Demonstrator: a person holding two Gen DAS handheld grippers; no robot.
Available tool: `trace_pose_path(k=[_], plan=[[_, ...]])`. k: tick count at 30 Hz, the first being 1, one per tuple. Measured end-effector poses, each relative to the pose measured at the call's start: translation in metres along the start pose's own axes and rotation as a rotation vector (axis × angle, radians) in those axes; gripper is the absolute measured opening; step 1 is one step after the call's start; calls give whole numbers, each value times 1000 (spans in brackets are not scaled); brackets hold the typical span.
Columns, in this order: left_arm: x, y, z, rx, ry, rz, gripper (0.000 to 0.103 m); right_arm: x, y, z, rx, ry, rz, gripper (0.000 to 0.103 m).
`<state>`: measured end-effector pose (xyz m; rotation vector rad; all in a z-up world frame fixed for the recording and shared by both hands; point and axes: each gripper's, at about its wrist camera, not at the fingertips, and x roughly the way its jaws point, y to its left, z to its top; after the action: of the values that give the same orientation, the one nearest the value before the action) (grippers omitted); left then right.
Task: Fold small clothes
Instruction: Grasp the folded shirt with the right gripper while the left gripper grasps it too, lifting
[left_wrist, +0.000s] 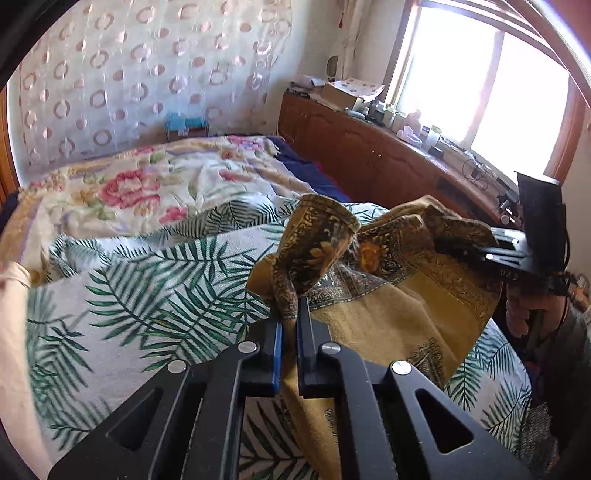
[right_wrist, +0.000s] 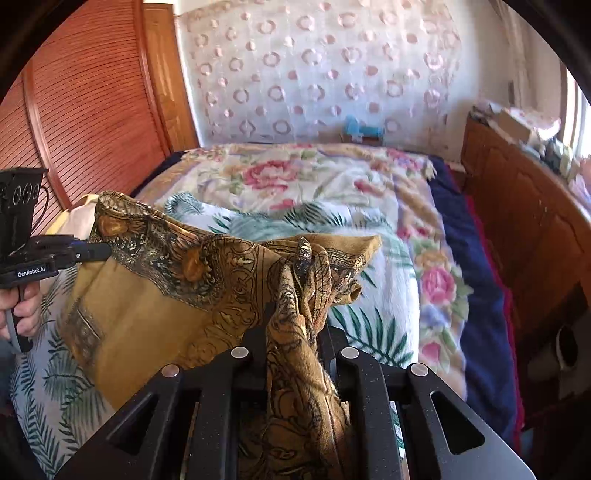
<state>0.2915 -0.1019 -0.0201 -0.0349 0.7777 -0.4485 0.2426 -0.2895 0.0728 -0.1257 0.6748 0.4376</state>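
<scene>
1. Black jaws of the left gripper sit nearest the left wrist camera, drawn narrow and pinching a bunched corner of the patterned cloth. The pinched corner stands up in a curl just beyond the fingertips.

2. Jaws of the right gripper are likewise closed on the cloth; a thick twisted rope of it runs down between the fingers toward the camera. The gap is filled with fabric, so the pads themselves are hidden.

3. Places are taken from the leaf-print sheet on the bed. The cloth hangs over the near part of this sheet, lifted at both held points and sagging between them; its lower part touches the sheet or lies just above it, which of the two I cannot tell.

4. The cloth's long axis runs gripper to gripper, across the sheet. Its dark bordered edge is uppermost and stretched between the two grips; the plain ochre field hangs below.

5. Each gripper shows at the far end of the other's view, a hand on its handle. Neither is nearer the cloth: both are already on it, at opposite ends.

6. Beyond the sheet lies a floral quilt, then a circle-patterned curtain. A wooden cabinet stands to the window side.

7. Judgement: the held edge must go forward over the sheet, hands level, to lay the cloth flat. Risk: the bunched right grip leaves a twisted corner.
</scene>
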Motion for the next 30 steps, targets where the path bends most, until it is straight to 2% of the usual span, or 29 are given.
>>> trace_pose_path(k=[8,12,17,23,30], plan=[[-66,14,-3,-2,-109,46,6,-24,48,18,-96,-87,27,16],[-106,38,-15,-46,-171,87,6,-22,75,30,-149,-115,59,16],[-155,81,-46,-143,-246,168,6,-11,123,55,-249,-157,131,16],[-195,134,-84,-261,-313,304,6,36,191,101,-406,-183,213,16],[-203,173,-127,-432,-352,367,6,117,240,152,-566,-173,288,16]])
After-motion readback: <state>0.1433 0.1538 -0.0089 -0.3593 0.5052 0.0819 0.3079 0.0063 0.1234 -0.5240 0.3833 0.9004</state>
